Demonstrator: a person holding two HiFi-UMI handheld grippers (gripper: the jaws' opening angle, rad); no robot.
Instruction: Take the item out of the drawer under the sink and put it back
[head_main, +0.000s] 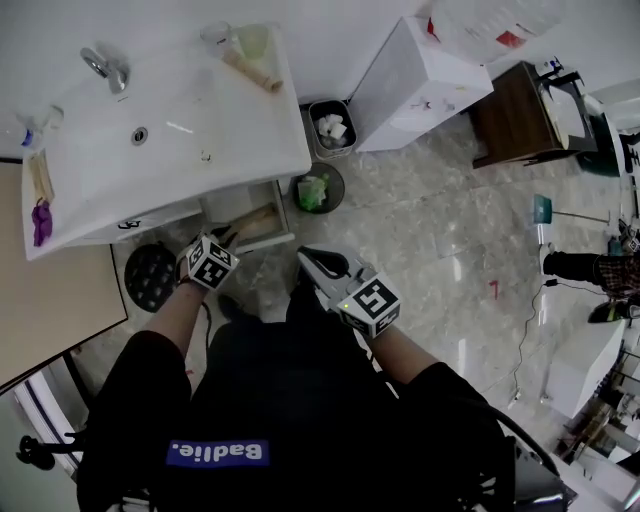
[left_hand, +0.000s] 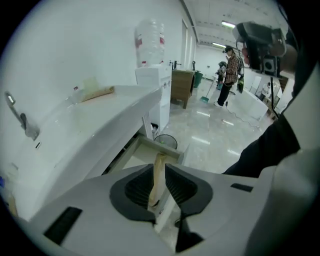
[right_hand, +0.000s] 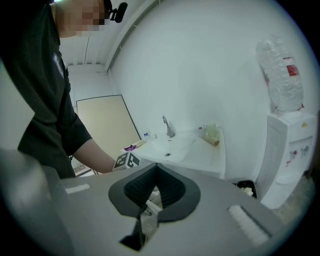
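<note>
Our left gripper (head_main: 228, 240) clamps a slender tan stick (left_hand: 158, 177), its length along the jaws, pointing at the open drawer (left_hand: 150, 145) just ahead. Our right gripper (right_hand: 156, 169), closed and empty, hangs farther off.

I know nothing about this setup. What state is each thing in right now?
Drawer: open.
Tan item: gripped, held over the drawer.
Left gripper: jaws closed on the tan item.
Right gripper: jaws together, empty.
Waste bin: uncovered, paper inside.
</note>
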